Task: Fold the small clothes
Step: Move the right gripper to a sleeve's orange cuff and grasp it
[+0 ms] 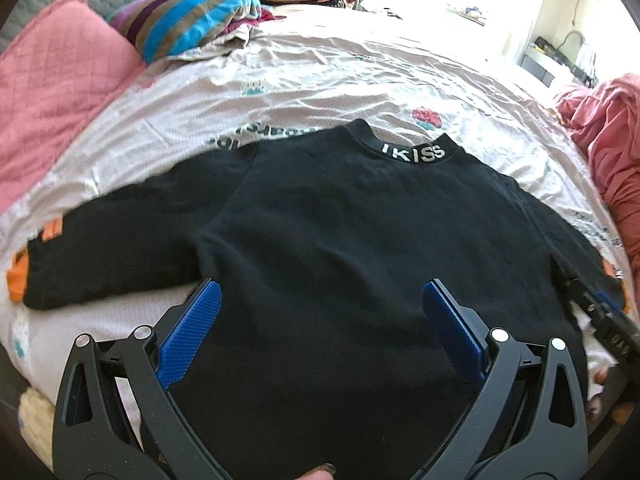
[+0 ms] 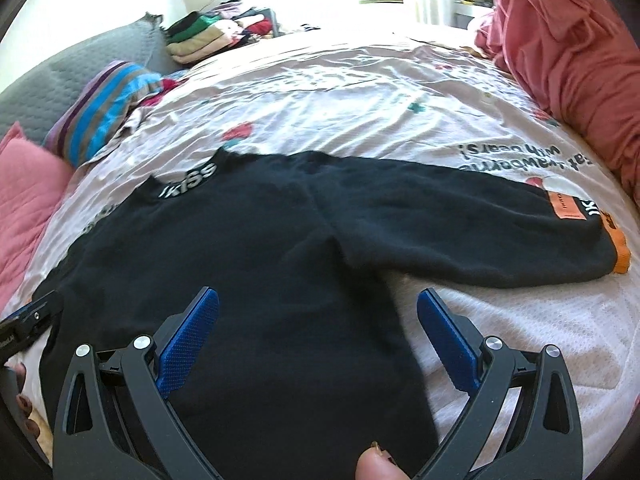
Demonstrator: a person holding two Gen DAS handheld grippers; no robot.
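A small black sweater (image 1: 340, 240) lies flat on the bed, collar with white lettering (image 1: 414, 153) away from me, both sleeves spread out with orange cuffs (image 2: 620, 248). My left gripper (image 1: 320, 300) is open and empty over the sweater's lower left part. My right gripper (image 2: 318, 308) is open and empty over its lower right part, near the right armpit. The sweater also fills the right wrist view (image 2: 260, 248). The right gripper shows at the left wrist view's right edge (image 1: 600, 312), and the left gripper at the right wrist view's left edge (image 2: 28, 320).
The bed has a pale printed sheet (image 1: 320, 80). A pink pillow (image 1: 60, 80) and a striped blanket (image 1: 192, 12) lie at the left. A pink bundle of cloth (image 2: 568, 40) lies at the right. Folded clothes (image 2: 200, 40) are stacked at the far side.
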